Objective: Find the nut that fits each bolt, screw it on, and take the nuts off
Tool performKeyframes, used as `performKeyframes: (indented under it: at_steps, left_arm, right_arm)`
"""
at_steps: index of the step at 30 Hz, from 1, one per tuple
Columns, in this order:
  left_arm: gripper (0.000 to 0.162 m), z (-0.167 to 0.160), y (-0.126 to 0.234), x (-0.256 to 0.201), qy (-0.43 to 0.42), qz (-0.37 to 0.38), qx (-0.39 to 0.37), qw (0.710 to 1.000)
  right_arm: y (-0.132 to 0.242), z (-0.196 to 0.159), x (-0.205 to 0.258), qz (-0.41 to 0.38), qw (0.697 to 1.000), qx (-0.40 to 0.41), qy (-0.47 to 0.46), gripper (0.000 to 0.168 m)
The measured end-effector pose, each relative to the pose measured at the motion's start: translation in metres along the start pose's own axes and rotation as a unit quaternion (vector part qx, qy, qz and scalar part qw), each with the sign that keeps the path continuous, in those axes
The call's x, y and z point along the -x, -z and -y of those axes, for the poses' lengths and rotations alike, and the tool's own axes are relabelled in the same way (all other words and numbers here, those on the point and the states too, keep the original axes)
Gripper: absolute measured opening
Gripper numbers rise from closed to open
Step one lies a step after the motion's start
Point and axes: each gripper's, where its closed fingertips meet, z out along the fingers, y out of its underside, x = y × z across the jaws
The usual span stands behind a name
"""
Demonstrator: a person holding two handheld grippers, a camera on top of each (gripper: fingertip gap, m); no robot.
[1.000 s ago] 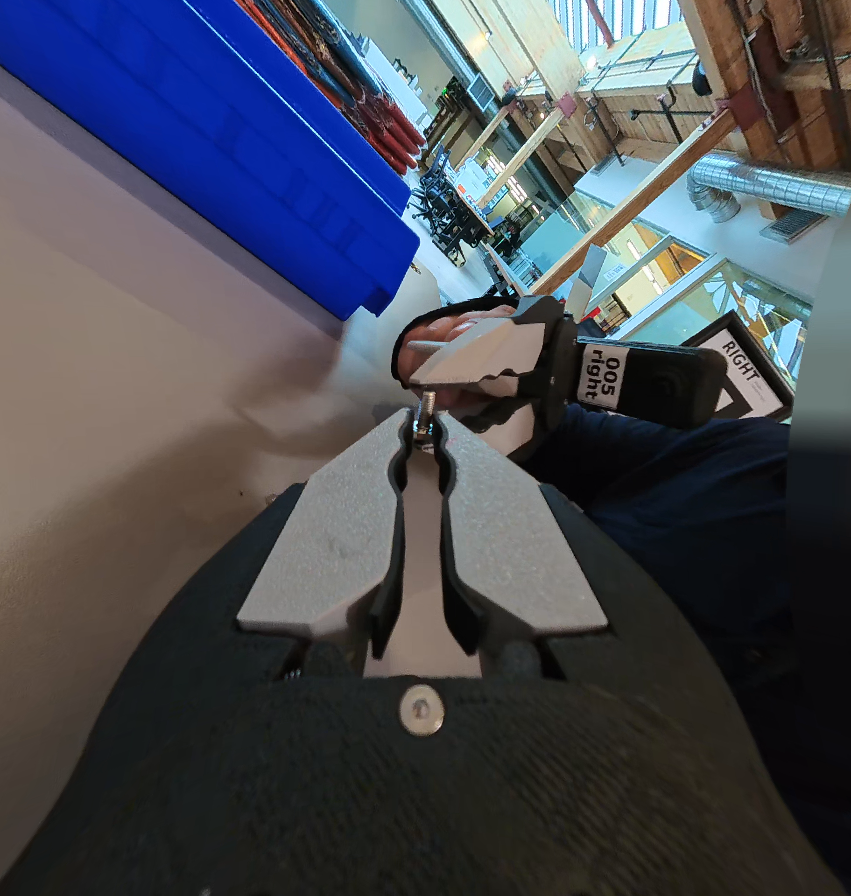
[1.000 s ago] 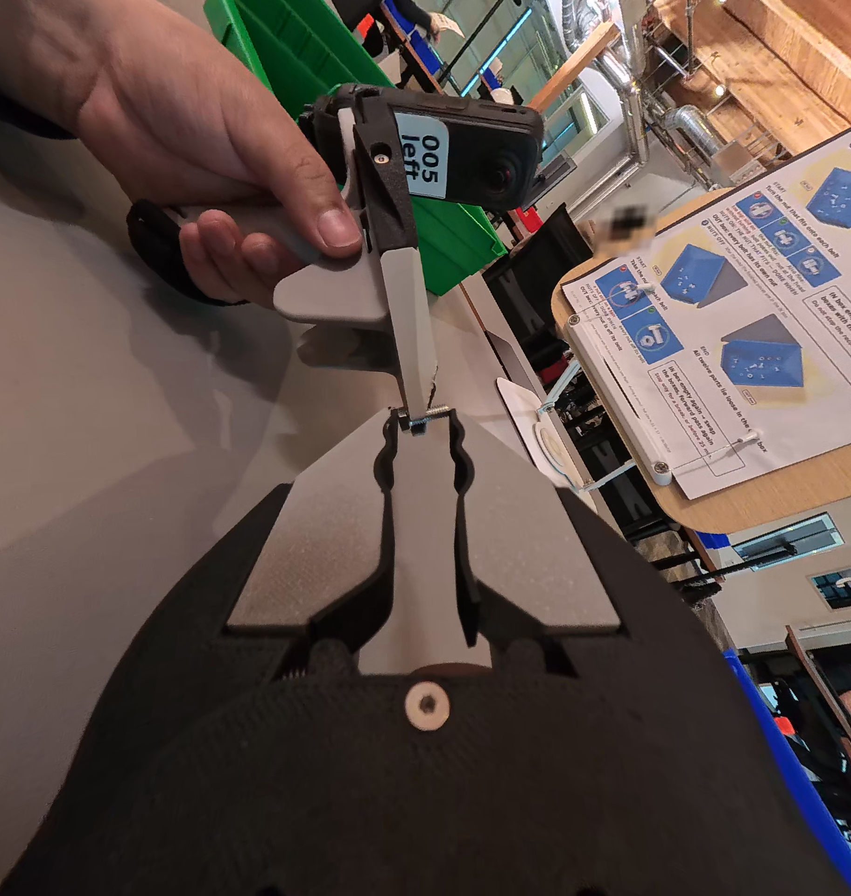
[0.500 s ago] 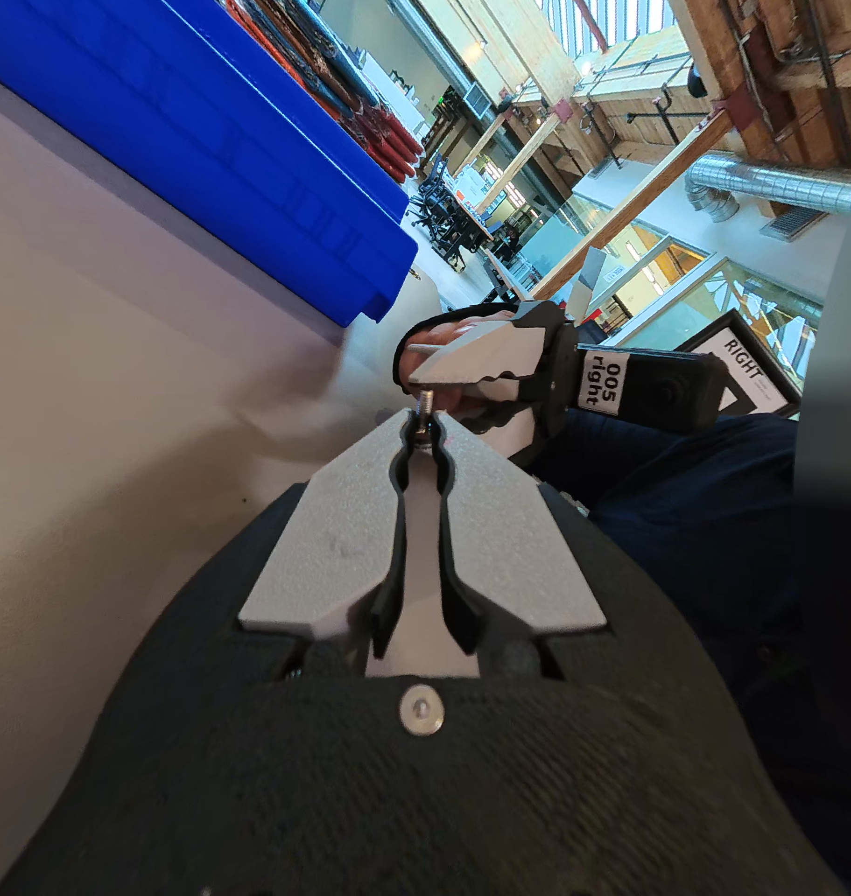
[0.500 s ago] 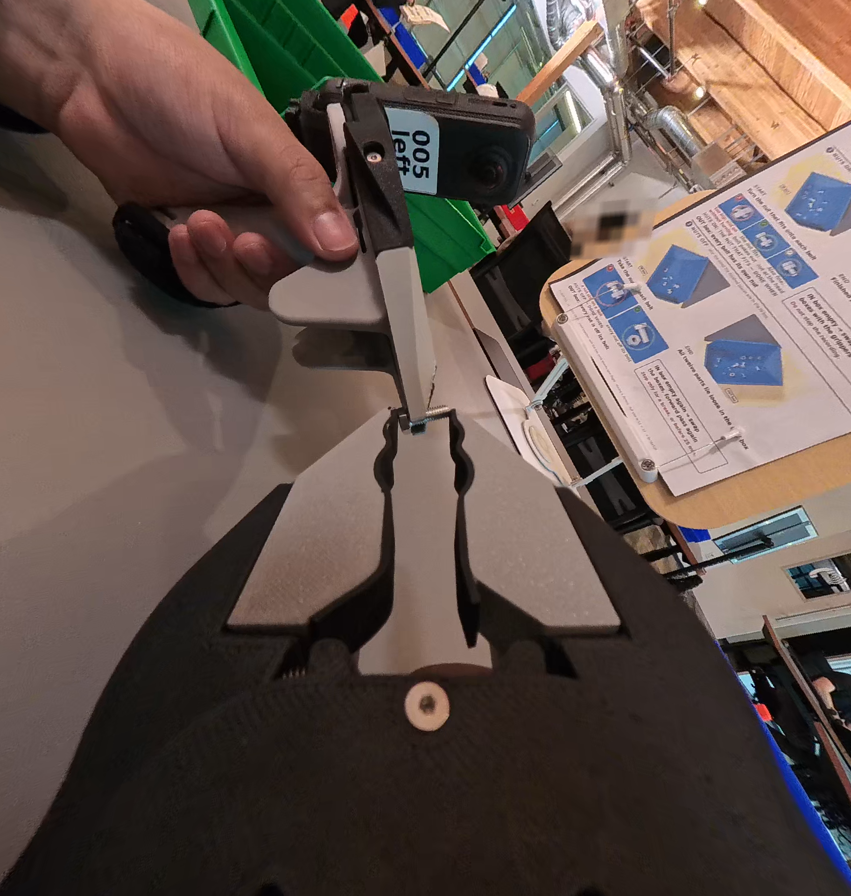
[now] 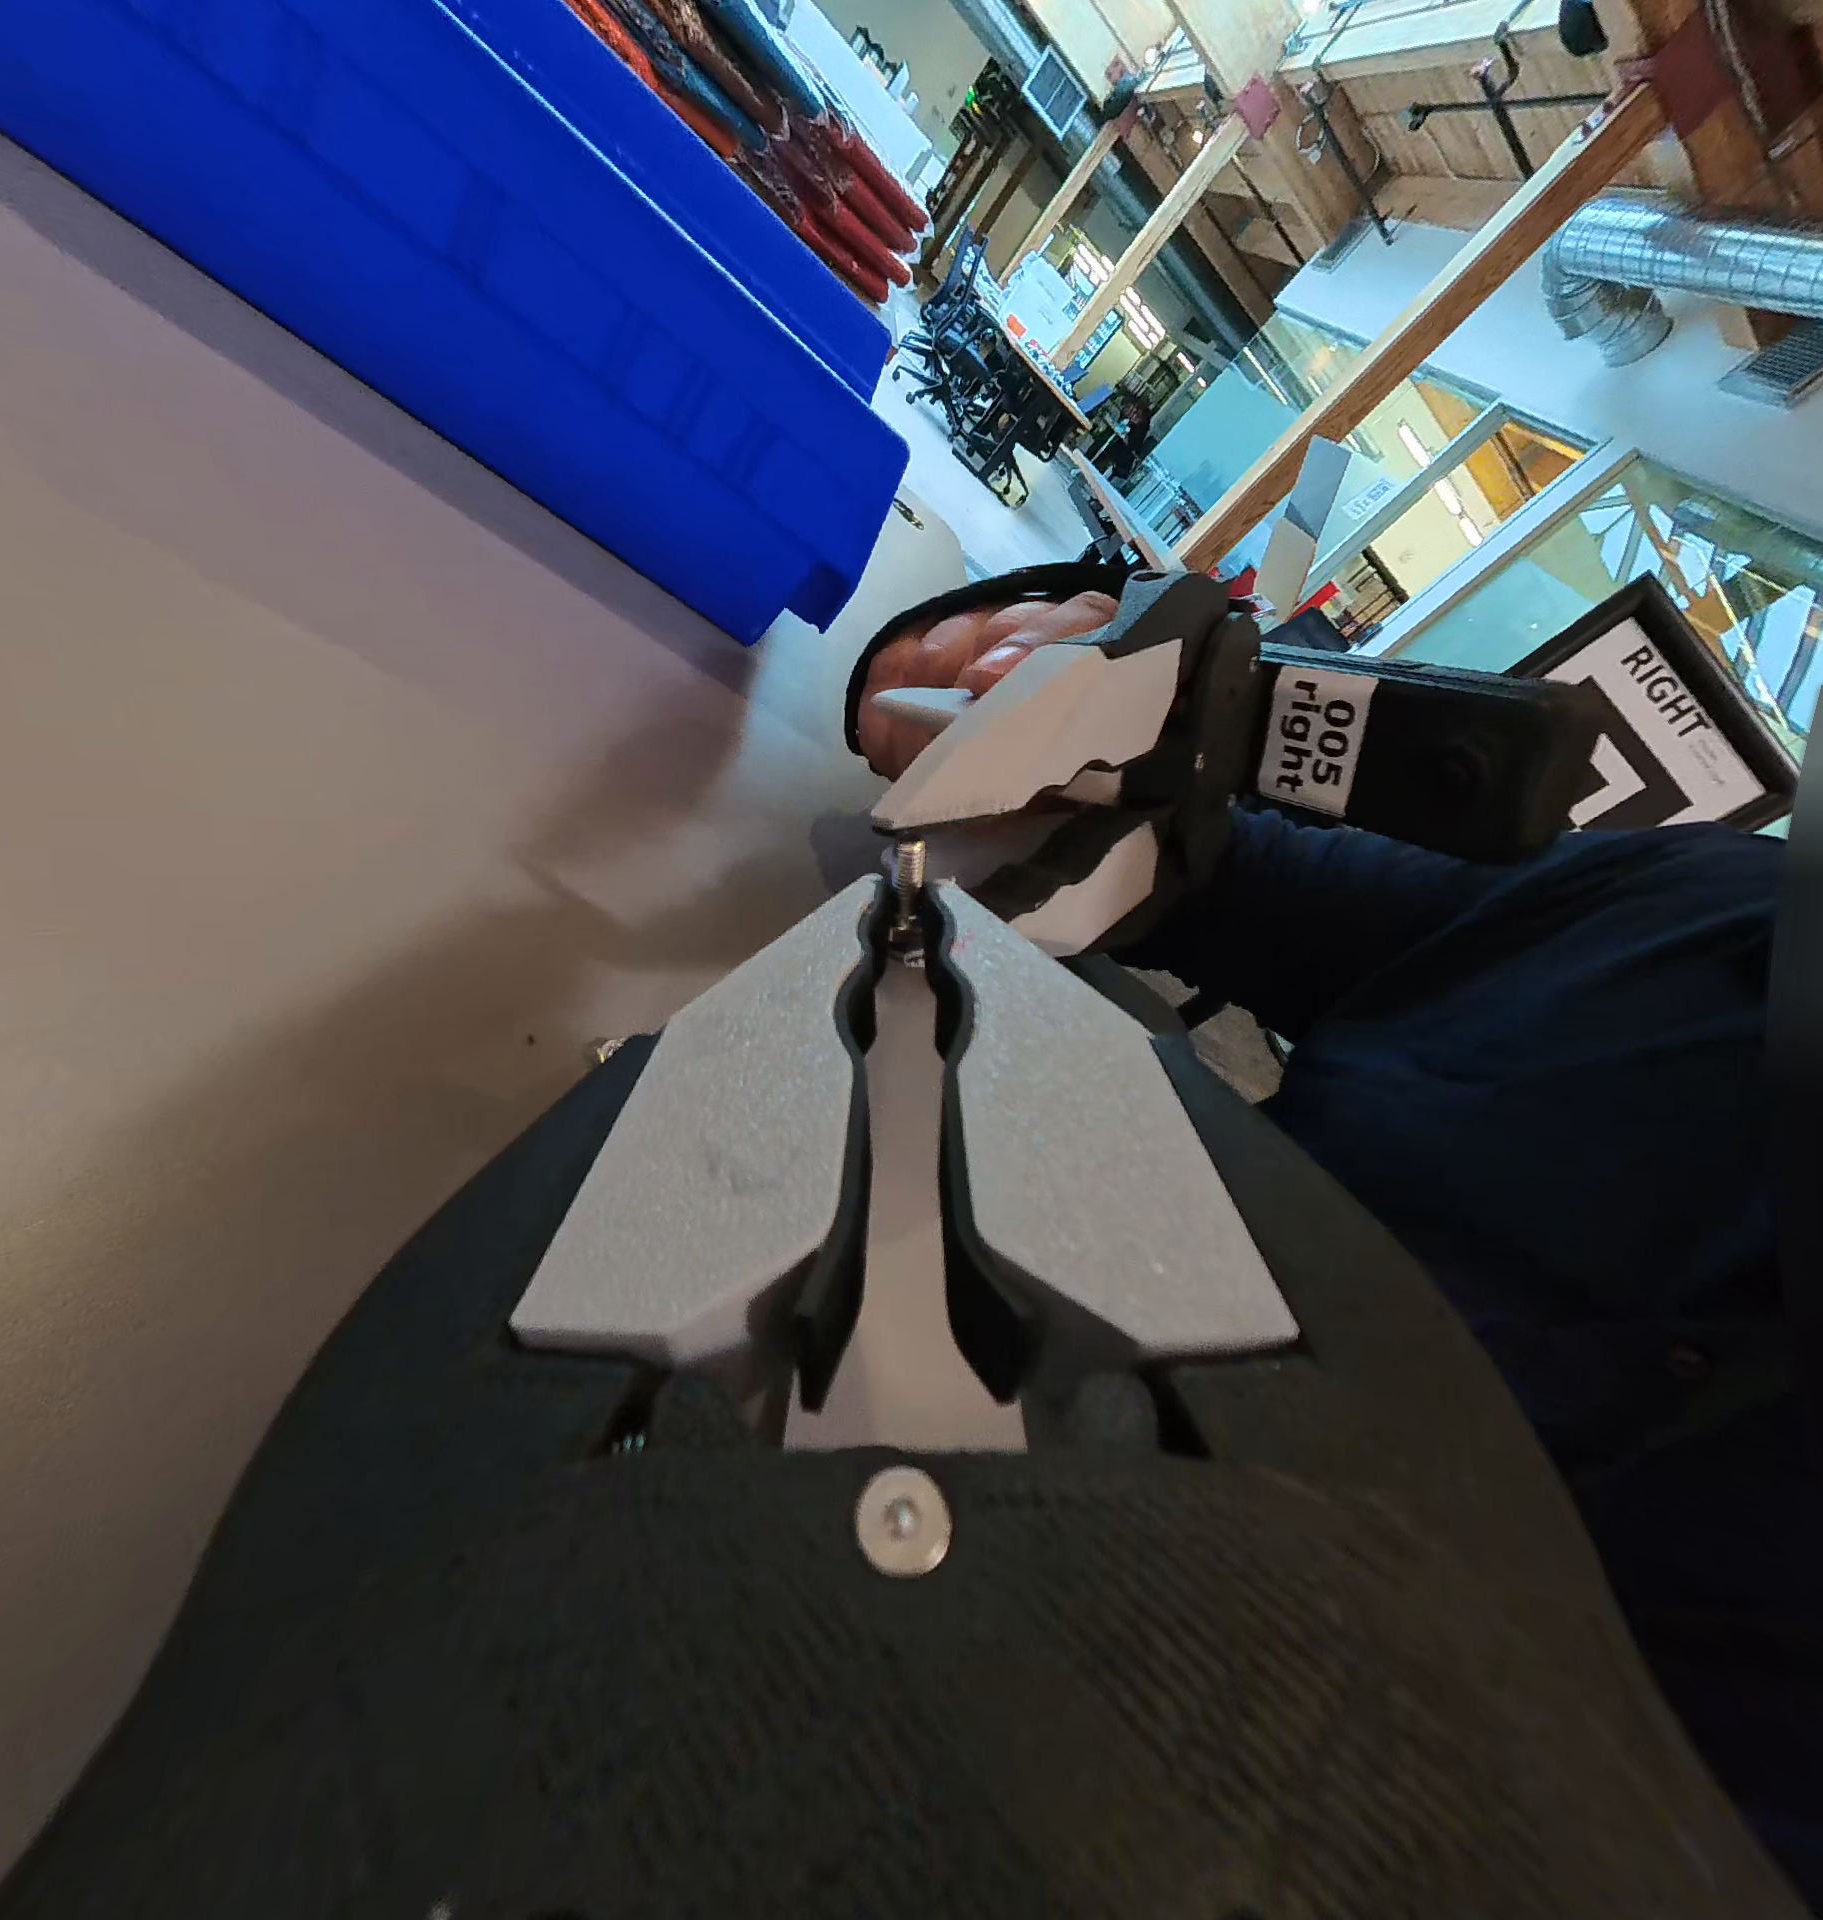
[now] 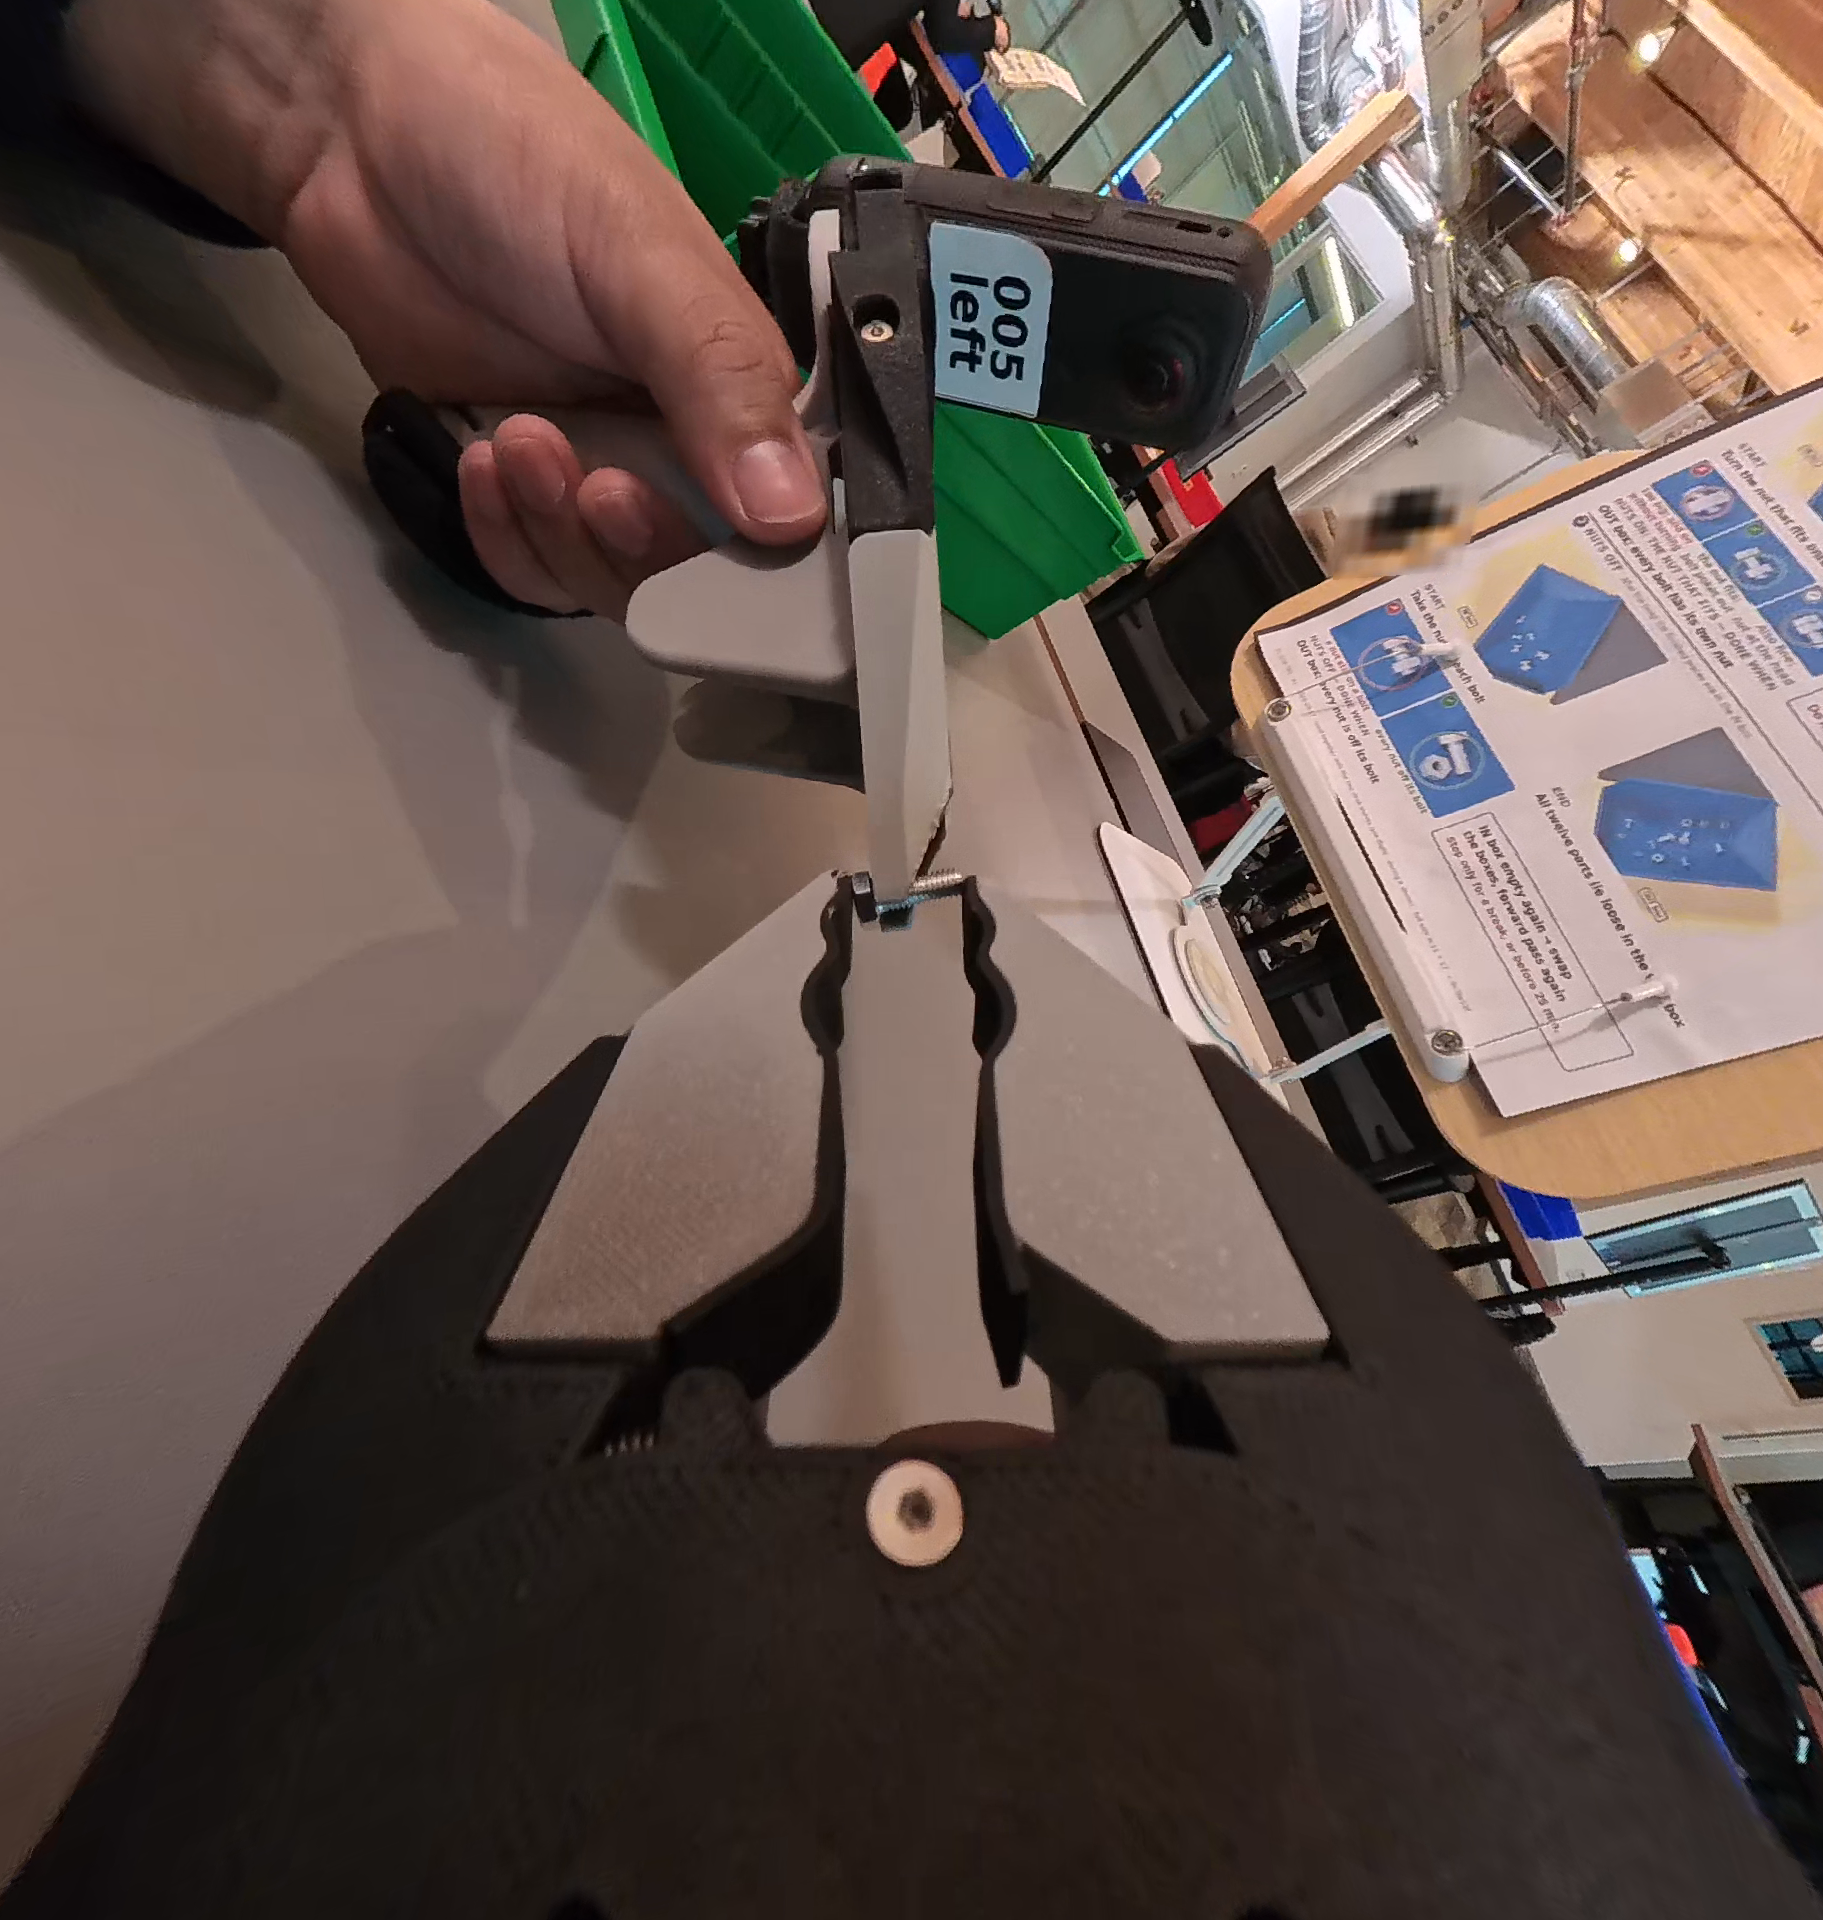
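Left hand-held gripper [image 5: 905, 914] pinches bolt [image 5: 905, 883] (threads outward).

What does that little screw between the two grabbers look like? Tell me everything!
The bolt is small, shiny, silvery metal with a threaded shaft and a darker head at one end. The left gripper pinches it near that head, above the grey table. A small nut sits on the shaft, between the open fingertips of the right gripper.

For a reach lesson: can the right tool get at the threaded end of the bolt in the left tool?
Likely yes: the threaded end juts free of the left tool, nothing blocking.
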Motion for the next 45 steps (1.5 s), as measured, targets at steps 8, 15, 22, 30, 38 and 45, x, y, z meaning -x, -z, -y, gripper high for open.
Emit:
performKeyframes:
  at_steps: [8, 15, 22, 30, 38, 45]
  left_arm:
    - [0.003, 0.003, 0.001, 0.000, -0.002, 0.001, -0.007, 1.000]
    - [0.003, 0.004, 0.001, 0.000, -0.001, 0.000, -0.010, 1.000]
    - [0.003, 0.004, 0.001, -0.001, -0.001, -0.001, -0.012, 1.000]
    - [0.003, 0.005, 0.002, -0.001, -0.006, 0.002, -0.012, 1.000]
    - [0.003, 0.032, 0.029, -0.016, -0.146, 0.036, -0.064, 0.987]
    - [0.003, 0.029, 0.044, -0.006, -0.299, 0.119, -0.032, 0.946]
  right_arm:
    - [-0.001, 0.001, -0.003, -0.009, 1.000, 0.001, -0.009, 0.018]
    - [-0.001, 0.001, -0.004, -0.014, 1.000, 0.001, -0.009, 0.018]
    - [-0.001, 0.002, -0.005, -0.018, 1.000, 0.000, -0.009, 0.018]
    - [-0.001, 0.002, -0.006, -0.018, 1.000, -0.002, -0.013, 0.018]
    - [0.011, -0.006, -0.001, 0.107, 0.973, -0.020, -0.202, 0.027]
    - [-0.004, -0.045, 0.024, 0.270, 0.862, 0.137, -0.408, 0.027]
